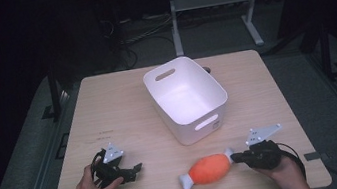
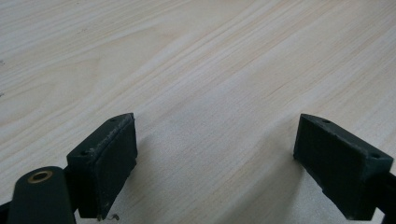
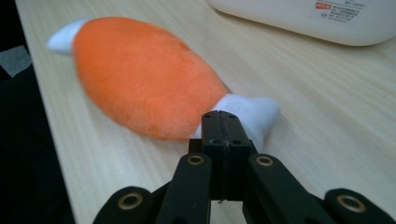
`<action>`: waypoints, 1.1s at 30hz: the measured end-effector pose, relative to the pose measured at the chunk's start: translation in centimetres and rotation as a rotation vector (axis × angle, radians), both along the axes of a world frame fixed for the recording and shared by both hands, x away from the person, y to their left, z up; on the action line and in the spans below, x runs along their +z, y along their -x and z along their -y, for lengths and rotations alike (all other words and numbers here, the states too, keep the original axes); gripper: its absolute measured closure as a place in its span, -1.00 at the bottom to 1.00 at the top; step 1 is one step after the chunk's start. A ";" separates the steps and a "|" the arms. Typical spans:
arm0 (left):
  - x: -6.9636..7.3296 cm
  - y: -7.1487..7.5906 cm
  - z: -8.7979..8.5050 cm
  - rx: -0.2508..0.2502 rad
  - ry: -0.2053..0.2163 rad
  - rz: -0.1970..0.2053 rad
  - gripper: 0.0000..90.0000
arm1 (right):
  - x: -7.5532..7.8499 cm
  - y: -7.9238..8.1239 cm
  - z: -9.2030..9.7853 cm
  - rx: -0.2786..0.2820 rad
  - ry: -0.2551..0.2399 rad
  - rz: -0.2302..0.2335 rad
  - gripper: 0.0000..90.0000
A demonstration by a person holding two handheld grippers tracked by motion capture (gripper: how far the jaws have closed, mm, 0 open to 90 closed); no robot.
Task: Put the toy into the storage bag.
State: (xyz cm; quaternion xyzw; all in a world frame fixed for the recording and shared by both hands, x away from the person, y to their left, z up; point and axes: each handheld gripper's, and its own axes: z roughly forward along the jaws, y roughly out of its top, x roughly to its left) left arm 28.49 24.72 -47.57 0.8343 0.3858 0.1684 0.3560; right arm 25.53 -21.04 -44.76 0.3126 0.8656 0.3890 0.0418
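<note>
High view, and over on the left the left gripper (image 1: 136, 169) sits low over the pale wooden table (image 1: 108, 113), jaws spread wide with nothing but bare woodgrain between them in the left gripper view, idle for the moment. Moving across to the middle, the white rectangular plastic bin (image 1: 186, 98) with cut-out handles stands open and looks empty, set back from the near edge. In front of it lies the orange plush toy with white ends (image 1: 209, 169), flat on the table near the front edge, well clear of the bin. And on the right, the right gripper (image 1: 234, 157) has its jaws pressed together right at the toy's white tip; in the right gripper view the pads look fully closed, and whether any fabric is pinched between them I cannot tell. That is the worry: a nip on soft plush at the very end may slip out on the lift, or the long body could swing and catch the bin's rim, dropping short.
</note>
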 end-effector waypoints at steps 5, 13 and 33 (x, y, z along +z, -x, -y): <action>0.0 0.0 0.0 0.000 -0.001 -0.001 -0.72 | 0.1 -1.1 -0.7 0.003 0.005 0.009 0.99; 0.0 0.0 0.0 0.000 0.000 0.000 -0.72 | 0.1 -2.8 -1.8 0.014 0.015 0.023 0.99; 0.0 0.0 0.0 0.000 0.001 0.000 -0.72 | 1.7 -3.6 -4.3 0.062 -0.042 0.043 0.99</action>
